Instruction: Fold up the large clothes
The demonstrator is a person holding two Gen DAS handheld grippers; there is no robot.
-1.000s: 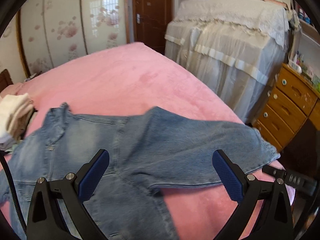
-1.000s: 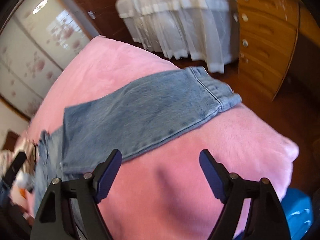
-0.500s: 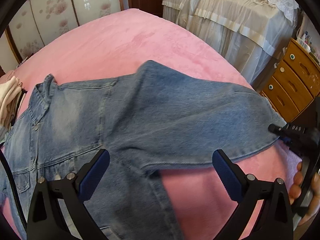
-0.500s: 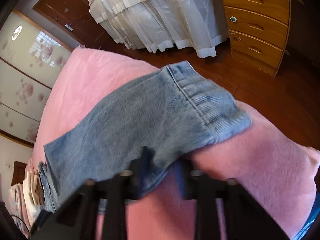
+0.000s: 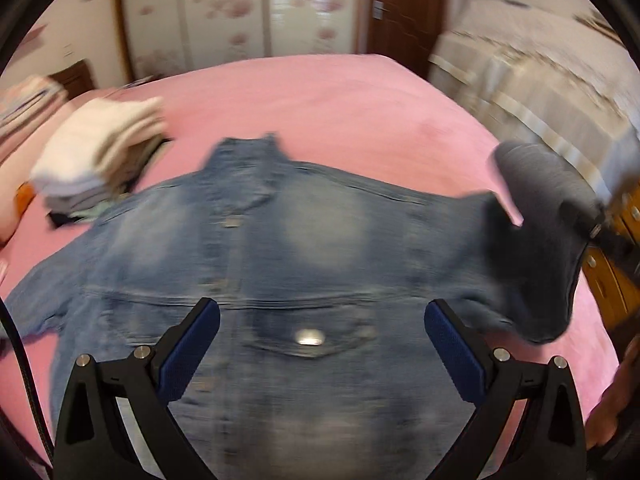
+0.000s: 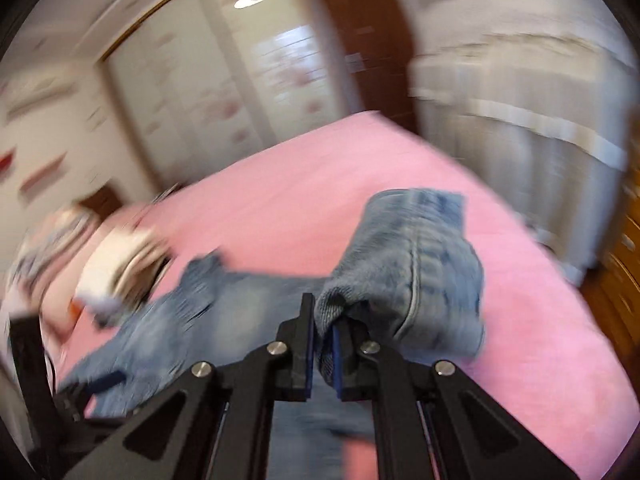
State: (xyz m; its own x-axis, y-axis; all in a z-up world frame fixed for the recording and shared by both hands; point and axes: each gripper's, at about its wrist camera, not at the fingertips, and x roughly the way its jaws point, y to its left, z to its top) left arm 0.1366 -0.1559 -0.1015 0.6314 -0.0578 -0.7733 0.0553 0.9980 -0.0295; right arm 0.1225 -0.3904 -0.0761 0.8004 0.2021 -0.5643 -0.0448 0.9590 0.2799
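A blue denim jacket [image 5: 288, 264] lies front up on the pink bed [image 5: 340, 96], collar towards the far side. My left gripper [image 5: 322, 344] is open and empty, hovering over the jacket's chest pocket. My right gripper [image 6: 322, 340] is shut on the jacket's right sleeve [image 6: 416, 264] and holds it lifted off the bed. In the left wrist view that sleeve [image 5: 536, 240] hangs raised at the right, with the right gripper mostly hidden behind it. Both views are motion-blurred.
A stack of folded pale clothes [image 5: 100, 152] sits on the bed at the left, beside the jacket's shoulder; it also shows in the right wrist view [image 6: 120, 268]. A cloth-covered piece of furniture [image 5: 532, 92] and a wooden dresser [image 5: 616, 280] stand right of the bed.
My right gripper closed on the sleeve near the cuff and lifted it off the bed, swinging it inward. My left gripper moved left, from the sleeve to over the jacket's chest.
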